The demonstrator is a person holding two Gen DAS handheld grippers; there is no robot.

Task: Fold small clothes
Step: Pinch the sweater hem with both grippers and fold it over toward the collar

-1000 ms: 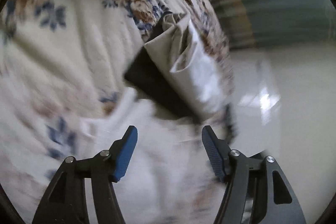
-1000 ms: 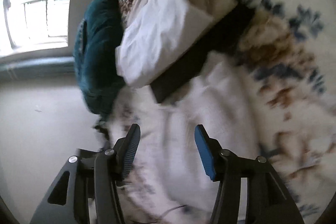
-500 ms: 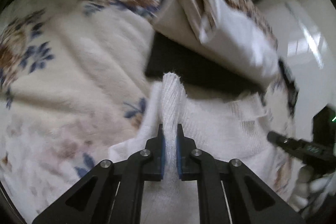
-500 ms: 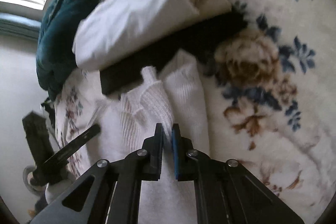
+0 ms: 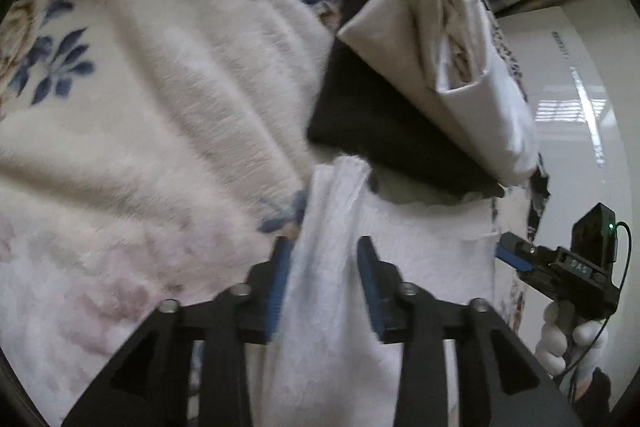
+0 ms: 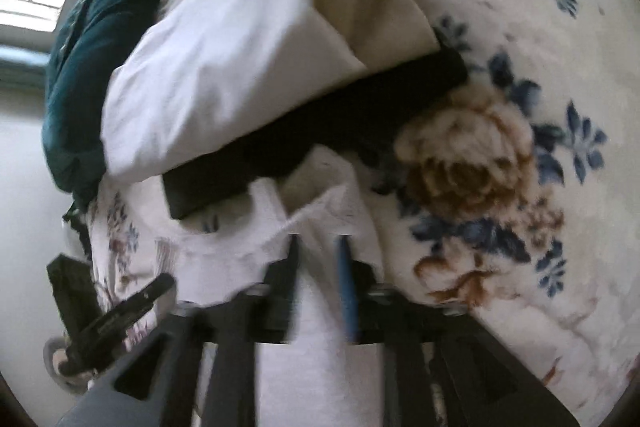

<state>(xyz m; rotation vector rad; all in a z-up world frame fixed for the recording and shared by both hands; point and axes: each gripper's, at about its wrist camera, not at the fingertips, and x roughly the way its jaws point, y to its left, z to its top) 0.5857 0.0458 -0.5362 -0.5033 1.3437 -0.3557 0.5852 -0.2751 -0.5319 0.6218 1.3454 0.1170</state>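
A white knit garment (image 5: 420, 247) lies on the floral blanket (image 5: 160, 87). My left gripper (image 5: 324, 263) is open, its jaws a hand's width apart, with a bunched fold of the garment still standing between them. My right gripper (image 6: 318, 259) is also open a little around another edge of the white garment (image 6: 320, 367). The right gripper also shows at the right edge of the left wrist view (image 5: 560, 267), and the left one at the lower left of the right wrist view (image 6: 116, 319).
A stack of folded clothes lies just beyond: a black piece (image 5: 384, 131) under a beige-white piece (image 5: 440, 39). A dark teal cushion (image 6: 92, 67) sits behind it. The blanket's edge and the pale floor (image 5: 580, 107) are at the right.
Both grippers were shut on folds of the white garment half a second ago; both have now opened. A second ago both were open above the garment.
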